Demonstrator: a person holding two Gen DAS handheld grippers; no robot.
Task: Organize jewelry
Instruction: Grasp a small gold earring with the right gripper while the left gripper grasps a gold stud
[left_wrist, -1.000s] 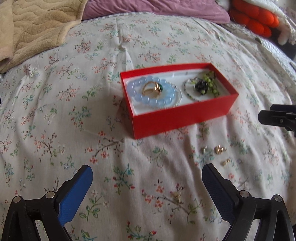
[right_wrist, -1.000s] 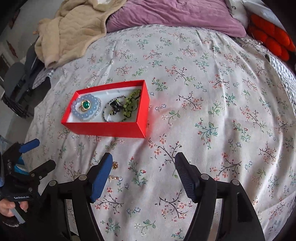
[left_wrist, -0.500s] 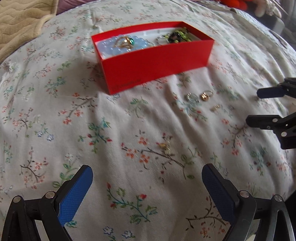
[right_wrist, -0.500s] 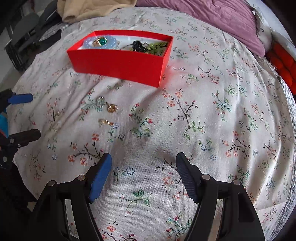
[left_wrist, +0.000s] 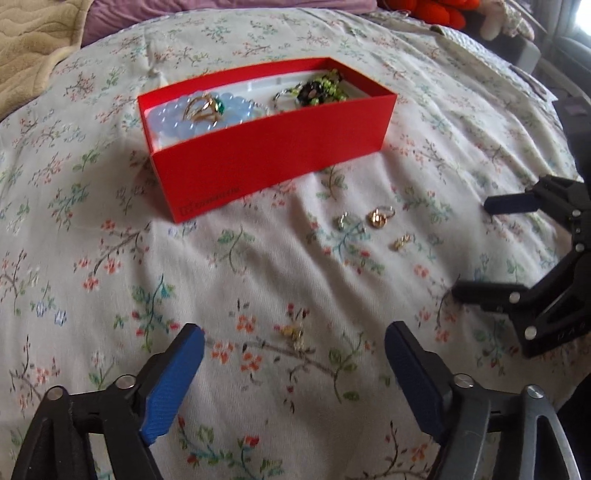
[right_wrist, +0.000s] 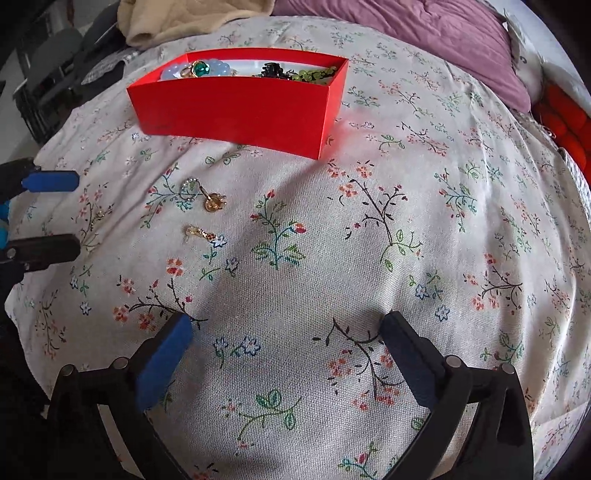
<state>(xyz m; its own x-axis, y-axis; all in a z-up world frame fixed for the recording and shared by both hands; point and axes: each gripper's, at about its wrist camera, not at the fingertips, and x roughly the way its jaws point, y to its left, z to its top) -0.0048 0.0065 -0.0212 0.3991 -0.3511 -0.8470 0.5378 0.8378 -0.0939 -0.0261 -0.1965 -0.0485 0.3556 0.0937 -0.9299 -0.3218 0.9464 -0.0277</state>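
Note:
A red box (left_wrist: 273, 155) (right_wrist: 236, 110) on the floral bedspread holds a pale blue bead bracelet (left_wrist: 192, 120), a gold ring with a green stone (left_wrist: 203, 107) (right_wrist: 199, 68) and a green-and-black beaded piece (left_wrist: 317, 90). On the cloth lie a silver ring (left_wrist: 341, 220) (right_wrist: 189, 186), a gold earring (left_wrist: 378, 218) (right_wrist: 214, 203), a small gold piece (left_wrist: 400, 242) (right_wrist: 199, 232) and another small gold piece (left_wrist: 293, 334) (right_wrist: 96, 216). My left gripper (left_wrist: 293, 343) is open, straddling that last piece. My right gripper (right_wrist: 282, 332) is open and empty over bare cloth.
A beige quilted blanket (left_wrist: 33, 44) and a purple cover (right_wrist: 424, 33) lie at the far side of the bed. Orange cushions (right_wrist: 565, 122) sit at the right. Dark furniture (right_wrist: 48, 66) stands past the bed's left edge.
Both grippers have dropped lower and moved forward toward the loose pieces. The left gripper now straddles the nearest gold piece. Both stay open.

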